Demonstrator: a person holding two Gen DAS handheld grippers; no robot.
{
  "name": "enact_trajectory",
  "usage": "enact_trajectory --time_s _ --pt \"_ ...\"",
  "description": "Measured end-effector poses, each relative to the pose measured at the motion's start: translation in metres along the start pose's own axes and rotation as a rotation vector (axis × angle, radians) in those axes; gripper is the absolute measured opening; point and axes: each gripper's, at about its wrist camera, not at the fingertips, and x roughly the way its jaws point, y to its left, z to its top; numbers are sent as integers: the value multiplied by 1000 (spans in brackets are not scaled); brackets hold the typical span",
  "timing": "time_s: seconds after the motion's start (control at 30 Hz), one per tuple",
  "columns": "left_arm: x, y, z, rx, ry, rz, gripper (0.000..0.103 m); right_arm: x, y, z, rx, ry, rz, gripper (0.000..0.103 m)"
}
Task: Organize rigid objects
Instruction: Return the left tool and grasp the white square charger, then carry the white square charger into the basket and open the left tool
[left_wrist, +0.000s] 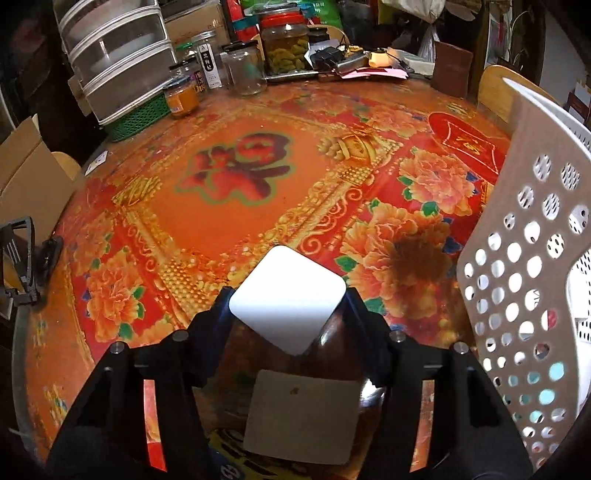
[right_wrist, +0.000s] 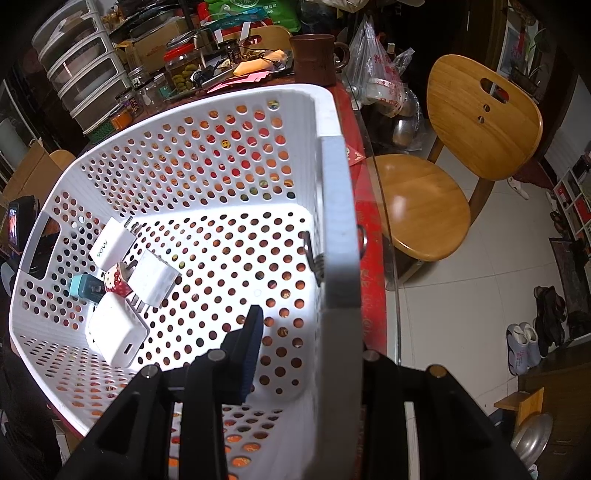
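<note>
Cluttered jars, stacked plastic drawers and boxes are crowding the far edge of a round tabletop (left_wrist: 240, 206) that is wearing a glossy red and gold floral cover. In the left wrist view, the left gripper (left_wrist: 288, 306) is reaching down at the lower centre of the frame, its jaws standing part-way in with a white charger block (left_wrist: 286, 297) between them; the fingers (left_wrist: 356, 306) are sitting right against its corners, so it is looking gripped, though the block is still resting low over the tabletop's reflection. At the right edge of that frame the white perforated basket (left_wrist: 517, 258) is waiting just beside it. In the right wrist view, the right gripper (right_wrist: 306, 332) is clamping the basket's rim (right_wrist: 338, 229), apparently steadying it. Inside, toward the lower left of that frame, several chargers are already lying together: a white plug marked M03 (right_wrist: 110, 243), a teal one (right_wrist: 83, 288), a cartoon-printed one (right_wrist: 118, 282) and two more white blocks (right_wrist: 153, 278). Judging by this, most of the sorting is looking done, with the held charger remaining to go in.
</note>
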Motion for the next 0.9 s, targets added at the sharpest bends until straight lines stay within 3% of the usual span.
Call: enact_trajectory --time_s 0.2,0.5,0.63,0.9 --pt "-36 26 0 -55 -89 7 56 0 0 0 2 0 -4 32" --pt "-91 51 -14 -127 -239 147 56 0 1 0 -3 -8 -6 32" --pt "-115 55 -15 -152 -273 131 56 0 1 -1 -4 -9 -3 32" --pt "-178 23 -4 -125 -380 95 56 -1 0 -1 -6 -15 6 32"
